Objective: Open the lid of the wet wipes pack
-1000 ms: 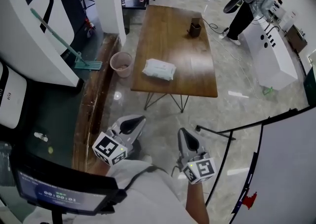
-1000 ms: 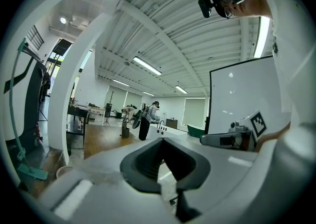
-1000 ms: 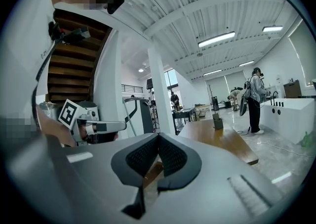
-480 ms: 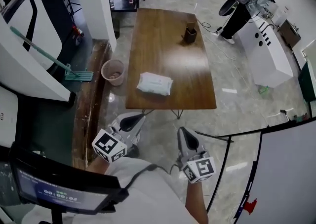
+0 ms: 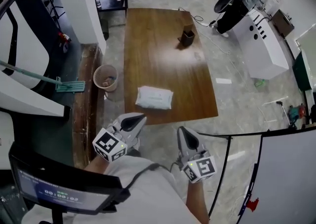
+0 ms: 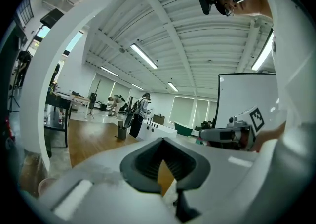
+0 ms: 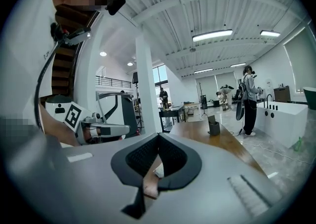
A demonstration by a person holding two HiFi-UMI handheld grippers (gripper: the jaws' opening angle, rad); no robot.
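Both jaw pairs, left gripper (image 5: 139, 118) and right gripper (image 5: 181, 132), are closed on nothing; the wet wipes pack (image 5: 154, 97) lies near the table's (image 5: 158, 45) front edge, so if you pry without pinning it, it could slide off

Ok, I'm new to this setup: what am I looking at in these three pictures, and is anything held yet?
There is no robot arm: a person carries a hand-held gripper in each hand. The top-down picture comes from a camera on the person's head. It shows the left hand-held gripper and the right hand-held gripper in front of a wooden table. The other two pictures come from cameras riding on each hand-held gripper, looking along its jaws. On the table lie a white wet wipes pack near the close edge and a small dark holder farther off. Both pairs of jaws are closed and hold nothing, and the pack is untouched.
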